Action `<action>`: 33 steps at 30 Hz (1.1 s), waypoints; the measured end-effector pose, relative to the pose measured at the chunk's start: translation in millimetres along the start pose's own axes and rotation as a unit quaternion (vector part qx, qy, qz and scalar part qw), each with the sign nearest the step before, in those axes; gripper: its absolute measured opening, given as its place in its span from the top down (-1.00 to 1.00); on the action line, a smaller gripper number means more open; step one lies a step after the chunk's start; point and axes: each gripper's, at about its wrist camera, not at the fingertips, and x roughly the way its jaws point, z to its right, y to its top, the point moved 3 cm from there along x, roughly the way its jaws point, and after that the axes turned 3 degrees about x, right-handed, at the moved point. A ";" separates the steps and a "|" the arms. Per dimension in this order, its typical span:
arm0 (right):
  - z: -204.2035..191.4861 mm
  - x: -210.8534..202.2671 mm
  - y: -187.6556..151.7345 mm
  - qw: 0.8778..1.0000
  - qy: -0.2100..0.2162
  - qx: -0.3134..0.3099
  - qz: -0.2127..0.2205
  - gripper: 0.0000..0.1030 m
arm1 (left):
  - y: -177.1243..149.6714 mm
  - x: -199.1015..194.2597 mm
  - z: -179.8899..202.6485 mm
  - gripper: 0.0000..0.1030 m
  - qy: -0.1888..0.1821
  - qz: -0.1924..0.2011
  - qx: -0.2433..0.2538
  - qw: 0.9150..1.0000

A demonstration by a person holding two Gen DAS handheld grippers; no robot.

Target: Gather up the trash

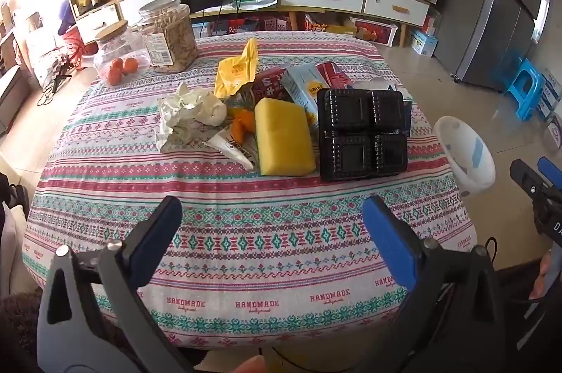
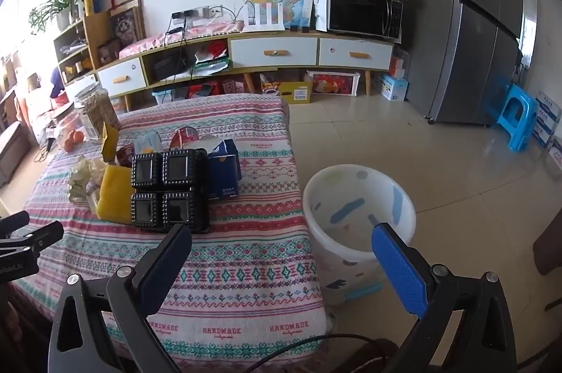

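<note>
both grippers are hanging over the near edge of the table (image 1: 246,267) with nothing in them: the left gripper (image 1: 272,225) is sitting with its blue pads wide apart, and the right gripper (image 2: 281,250) is spread just as wide, one pad over the cloth and the other over the bin.

the trash is sitting in one clump mid-table: a crumpled paper wad (image 1: 189,113), a yellow wrapper (image 1: 235,70), some orange peel (image 1: 242,123), a yellow sponge (image 1: 283,137), a black plastic tray (image 1: 361,134) and a couple of cartons behind it, one of them a blue carton (image 2: 224,169).

biggest risk, probably: everything is touching or overlapping, so grabbing one piece is likely dragging its neighbours or bunching up the loose patterned tablecloth. the black tray looks thin and slick, so it could be popping out of the pads. the white bin (image 2: 358,207) is standing on the floor just beside the table's right edge, so a light wrapper dropped from height might be missing the opening. the glass jar (image 1: 119,56) with oranges and the big snack jar (image 1: 168,32) at the far left corner aren't trash.

the room is a lived-in one: tiled floor, a low tv cabinet, a microwave (image 2: 363,12), a grey fridge and a blue stool (image 2: 516,116).
</note>
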 end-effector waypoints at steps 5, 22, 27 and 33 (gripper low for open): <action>-6.4 -0.2 -4.8 1.000 -0.007 -0.017 0.006 -1.00 | -0.1 -1.6 2.3 -0.99 0.004 0.007 0.004 1.000; -2.4 -0.1 -2.6 1.000 -0.011 -0.012 0.004 -1.00 | -1.1 -3.5 2.3 -0.99 0.003 0.012 0.004 1.000; -2.1 -0.2 -2.8 1.000 -0.011 -0.012 0.004 -1.00 | -1.5 -3.5 1.8 -0.99 0.003 0.012 0.004 1.000; -1.8 -0.1 -2.6 1.000 -0.013 -0.011 0.004 -1.00 | -2.1 -3.8 1.9 -0.99 0.003 0.013 0.004 1.000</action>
